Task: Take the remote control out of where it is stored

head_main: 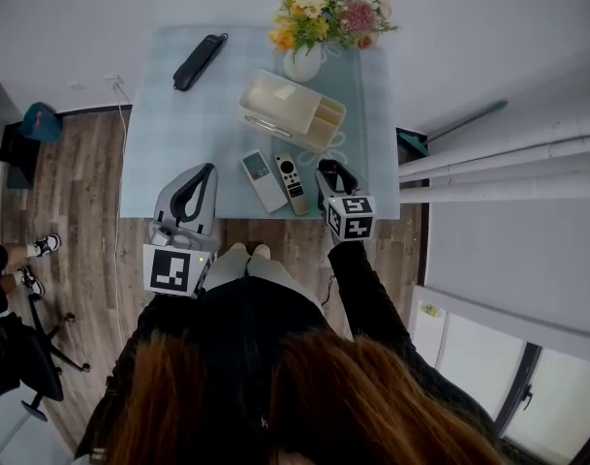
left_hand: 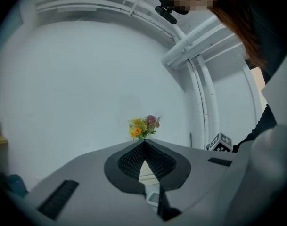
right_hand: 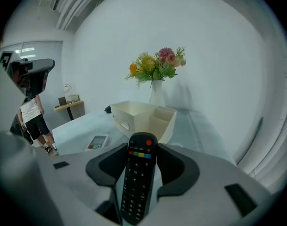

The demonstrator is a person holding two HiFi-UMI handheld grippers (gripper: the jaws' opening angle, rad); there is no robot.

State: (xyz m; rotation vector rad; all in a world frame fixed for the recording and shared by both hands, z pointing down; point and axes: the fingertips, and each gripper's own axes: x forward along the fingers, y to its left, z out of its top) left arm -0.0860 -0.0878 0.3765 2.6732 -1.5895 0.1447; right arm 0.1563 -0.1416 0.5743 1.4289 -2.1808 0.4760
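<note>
Far left: a long, flat black object (head_main: 200,61) lies near the far edge of the pale blue surface (head_main: 159,163), well apart from everything else. I cannot tell what it is.
Left claw: my left claw (head_main: 193,197) hangs at the near edge of the surface. Its 2 jaws are pressed together tip to tip, with nothing between them.
White remote: a white remote (head_main: 263,179) lies flat near the front edge, between my 2 claws.
Slim remote: a slim remote (head_main: 293,183) with a dark top end lies just beside the white one, on its right and roughly parallel to it.
Storage box: a cream, divided storage box (head_main: 293,112) stands beyond those 2 remotes, towards the middle of the surface.
Flowers: a white vase of flowers (head_main: 304,61) stands just behind the box at the far edge.
Right claw: my right claw (head_main: 335,184) is tilted downward, just right of the slim remote. It is pinching the black remote control (right_hand: 137,182) lengthwise, with the jaws set wide against its 2 long sides.
Black remote control: it is outside the box on the near side. Its red-button end points towards the box.
</note>
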